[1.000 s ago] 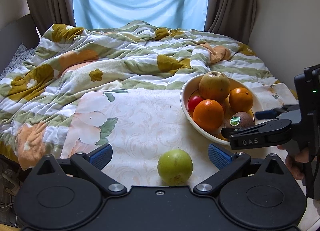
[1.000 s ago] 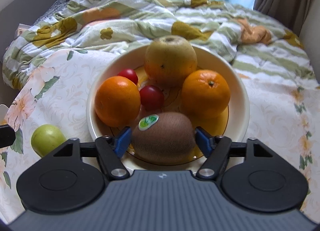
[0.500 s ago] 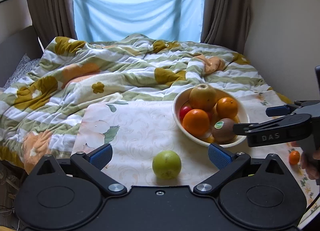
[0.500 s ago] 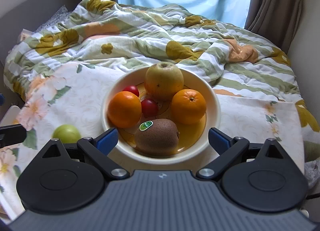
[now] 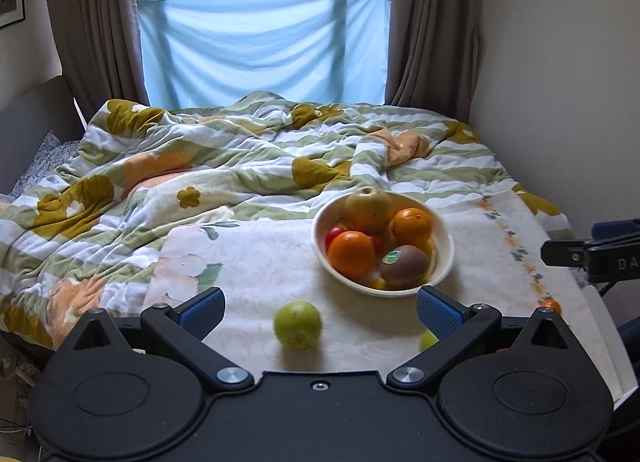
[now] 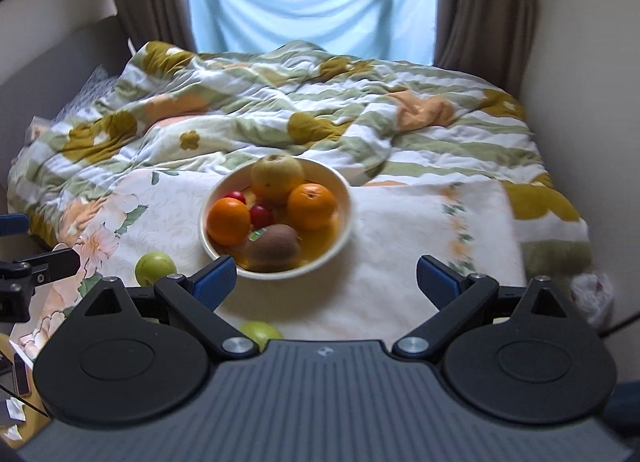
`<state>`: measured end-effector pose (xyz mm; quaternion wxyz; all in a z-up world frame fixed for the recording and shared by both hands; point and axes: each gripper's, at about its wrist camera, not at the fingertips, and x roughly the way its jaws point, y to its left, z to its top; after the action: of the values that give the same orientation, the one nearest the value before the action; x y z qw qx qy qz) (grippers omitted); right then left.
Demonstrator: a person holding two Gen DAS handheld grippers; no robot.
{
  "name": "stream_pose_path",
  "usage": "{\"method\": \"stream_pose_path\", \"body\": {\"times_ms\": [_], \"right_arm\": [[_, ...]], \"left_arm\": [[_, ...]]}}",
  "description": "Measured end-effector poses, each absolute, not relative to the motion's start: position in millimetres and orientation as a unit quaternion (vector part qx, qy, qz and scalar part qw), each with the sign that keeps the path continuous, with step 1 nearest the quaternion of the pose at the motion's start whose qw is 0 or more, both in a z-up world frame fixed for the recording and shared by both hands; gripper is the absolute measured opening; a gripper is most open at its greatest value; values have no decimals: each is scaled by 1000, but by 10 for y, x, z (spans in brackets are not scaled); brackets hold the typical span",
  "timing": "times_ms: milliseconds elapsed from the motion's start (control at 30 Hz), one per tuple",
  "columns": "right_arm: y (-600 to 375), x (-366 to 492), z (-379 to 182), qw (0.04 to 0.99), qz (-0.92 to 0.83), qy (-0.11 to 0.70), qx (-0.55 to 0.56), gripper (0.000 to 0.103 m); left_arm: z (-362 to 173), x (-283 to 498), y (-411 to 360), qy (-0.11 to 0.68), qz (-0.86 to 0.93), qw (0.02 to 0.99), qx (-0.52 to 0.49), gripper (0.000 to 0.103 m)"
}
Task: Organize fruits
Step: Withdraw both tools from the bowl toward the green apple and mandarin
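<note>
A cream bowl [image 5: 442, 262] [image 6: 344, 198] on the floral cloth holds a yellow apple [image 5: 368, 204], two oranges [image 5: 351, 254], red fruits and a kiwi [image 5: 404, 267] [image 6: 273, 248]. A green apple [image 5: 297, 324] [image 6: 155, 267] lies on the cloth in front of the bowl. A second green fruit [image 5: 428, 340] [image 6: 261, 333] lies nearer, partly hidden. A small orange fruit [image 5: 550, 305] sits at the cloth's right edge. My left gripper [image 5: 318, 308] is open and empty, just short of the green apple. My right gripper [image 6: 325, 276] is open and empty, pulled back from the bowl.
The floral cloth [image 5: 256, 262] covers a board on a bed with a rumpled striped quilt [image 5: 240, 158]. A wall [image 5: 560, 102] stands close on the right. Curtains and a window are behind the bed. The right gripper's finger shows in the left wrist view [image 5: 588, 252].
Both grippers have drawn back and up from the bowl. The right gripper let go of the kiwi, which lies in the bowl, and its jaws have widened.
</note>
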<state>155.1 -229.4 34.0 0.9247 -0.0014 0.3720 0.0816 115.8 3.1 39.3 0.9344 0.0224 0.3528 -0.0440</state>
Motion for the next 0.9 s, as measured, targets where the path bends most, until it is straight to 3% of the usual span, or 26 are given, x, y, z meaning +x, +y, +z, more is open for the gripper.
{"method": "stream_pose_path", "body": {"times_ms": [367,900], "right_arm": [[-2978,1140,274,924,84,374,8,103],[-3534,1261,-665,919,80,385,-30,103]], "left_arm": [[220,885,-589,360,-26,932,21,103],[-681,1213,-1101,368,-34,929,17,101]]}}
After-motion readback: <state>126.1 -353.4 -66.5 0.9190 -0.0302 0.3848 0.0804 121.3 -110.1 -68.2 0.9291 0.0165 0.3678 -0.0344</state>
